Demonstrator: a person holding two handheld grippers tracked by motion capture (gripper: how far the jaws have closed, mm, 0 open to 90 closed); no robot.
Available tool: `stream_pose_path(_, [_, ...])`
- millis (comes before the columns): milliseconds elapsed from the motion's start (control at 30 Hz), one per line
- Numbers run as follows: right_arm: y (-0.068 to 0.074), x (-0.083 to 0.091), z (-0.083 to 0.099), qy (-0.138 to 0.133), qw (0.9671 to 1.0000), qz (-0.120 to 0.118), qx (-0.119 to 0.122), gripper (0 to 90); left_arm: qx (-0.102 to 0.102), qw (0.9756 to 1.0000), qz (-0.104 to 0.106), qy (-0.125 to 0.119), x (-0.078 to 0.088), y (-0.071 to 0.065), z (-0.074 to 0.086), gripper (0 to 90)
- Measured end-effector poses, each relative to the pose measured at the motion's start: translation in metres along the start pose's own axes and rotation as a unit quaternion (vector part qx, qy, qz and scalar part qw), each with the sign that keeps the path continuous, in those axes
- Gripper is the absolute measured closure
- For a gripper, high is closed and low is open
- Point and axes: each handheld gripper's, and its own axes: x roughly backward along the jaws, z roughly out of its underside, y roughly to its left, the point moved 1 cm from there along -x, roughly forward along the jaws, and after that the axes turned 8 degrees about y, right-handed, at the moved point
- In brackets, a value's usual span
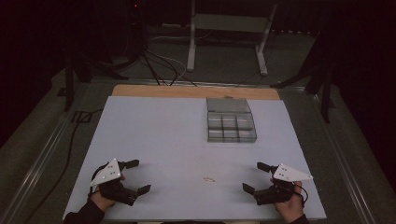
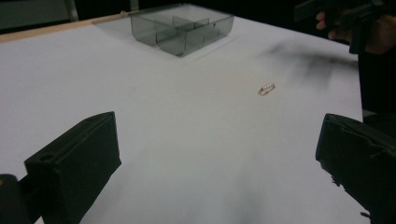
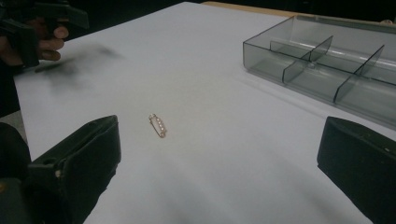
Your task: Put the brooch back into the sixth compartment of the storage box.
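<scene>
A small gold pin with pale beads [image 1: 209, 178] lies flat on the white table sheet [image 1: 159, 135], between the two grippers near the front edge. It also appears as a tiny pin [image 2: 266, 88] ahead of the left jaws and a closer pin [image 3: 158, 126] just ahead of the right jaws. A clear grey divided box [image 1: 230, 119] stands toward the back; box [image 2: 182, 28], box [image 3: 327, 60]. My left gripper [image 1: 139, 176] rests open at front left. My right gripper [image 1: 254, 176] rests open at front right. Both hold nothing.
The wooden table edge [image 1: 196, 91] shows behind the sheet. Cables [image 1: 156, 65] and a white stand [image 1: 229, 28] sit on the dark floor beyond. The other hand's gripper [image 3: 42, 23] appears far left in the right gripper view.
</scene>
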Motion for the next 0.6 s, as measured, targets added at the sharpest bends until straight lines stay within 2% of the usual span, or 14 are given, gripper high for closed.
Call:
stream_pose_path(167, [0.0026, -0.0027, 0.0001, 0.009, 0.9999, 0.0, 0.007, 0.0, -0.001, 1.0, -0.001, -0.005, 0.001, -0.0016, -0.0009, 1.2])
stream_pose_path(433, [-0.0005, 0.0002, 0.0004, 0.005, 0.9999, 0.01, 0.0, 0.0, 0.001, 1.0, 0.001, -0.006, 0.0009, -0.0009, -0.0008, 1.2])
stream_pose_path(600, [0.0009, 0.0002, -0.0009, 0.004, 0.9998, 0.017, 0.009, 0.0, -0.002, 1.0, 0.003, 0.0, 0.0003, -0.002, -0.0013, 1.2])
